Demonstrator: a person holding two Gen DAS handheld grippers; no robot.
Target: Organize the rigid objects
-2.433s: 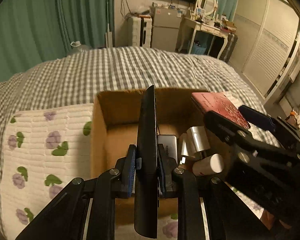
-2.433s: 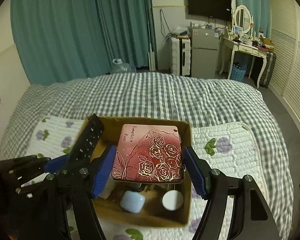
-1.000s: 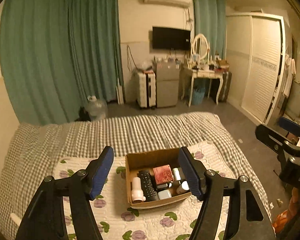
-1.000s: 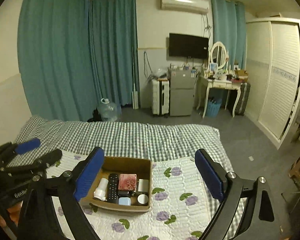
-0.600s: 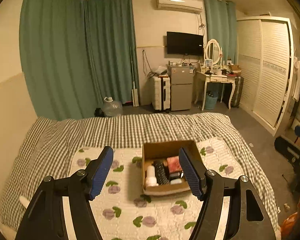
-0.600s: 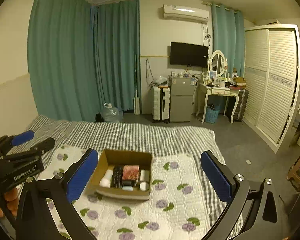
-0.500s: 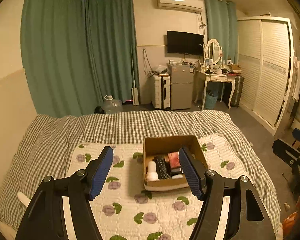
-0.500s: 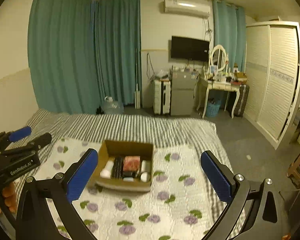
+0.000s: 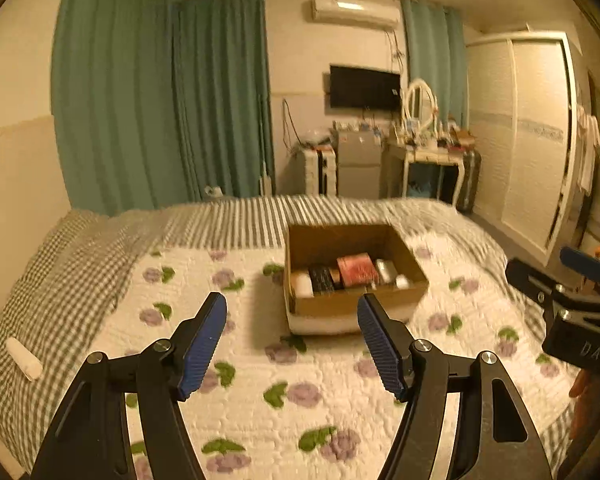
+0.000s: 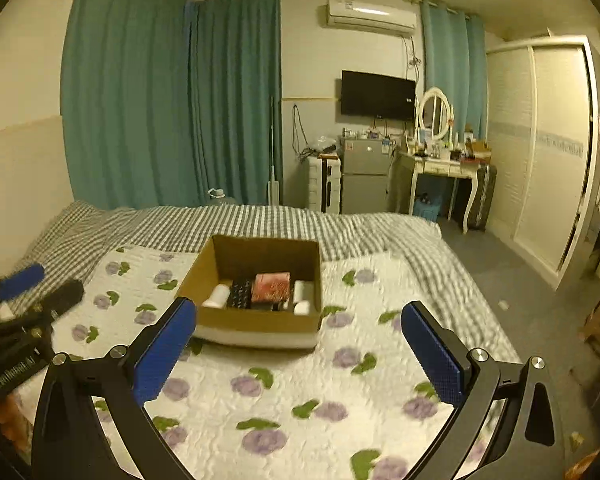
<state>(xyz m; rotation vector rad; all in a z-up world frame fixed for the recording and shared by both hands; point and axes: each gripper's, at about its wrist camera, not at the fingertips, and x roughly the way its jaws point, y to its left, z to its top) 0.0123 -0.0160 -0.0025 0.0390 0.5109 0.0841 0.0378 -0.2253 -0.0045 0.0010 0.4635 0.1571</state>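
Observation:
A brown cardboard box (image 9: pixel 416 292) (image 10: pixel 204 272) sits on the flowered quilt on the bed. Inside lie a black remote (image 9: pixel 320 279) (image 10: pixel 240 294), a red rose-patterned box (image 9: pixel 358 268) (image 10: pixel 271 286), a white bottle (image 9: pixel 302 283) (image 10: pixel 216 295) and small white items. My left gripper (image 9: pixel 292 334) is open and empty, held back from the box's near side. My right gripper (image 10: pixel 298 340) is open wide and empty, also short of the box. Each gripper shows at the edge of the other's view.
A white flowered quilt (image 9: pixel 260 380) covers a grey checked bedspread (image 10: pixel 260 220). A small white object (image 9: pixel 24 358) lies at the bed's left edge. Beyond the bed stand teal curtains, a small fridge (image 10: pixel 364 184), a dressing table (image 10: pixel 440 168) and a wardrobe (image 10: pixel 540 160).
Both grippers let go of the remote and the red box, which now lie in the cardboard box. Both pulled far back, then came somewhat closer and lower again.

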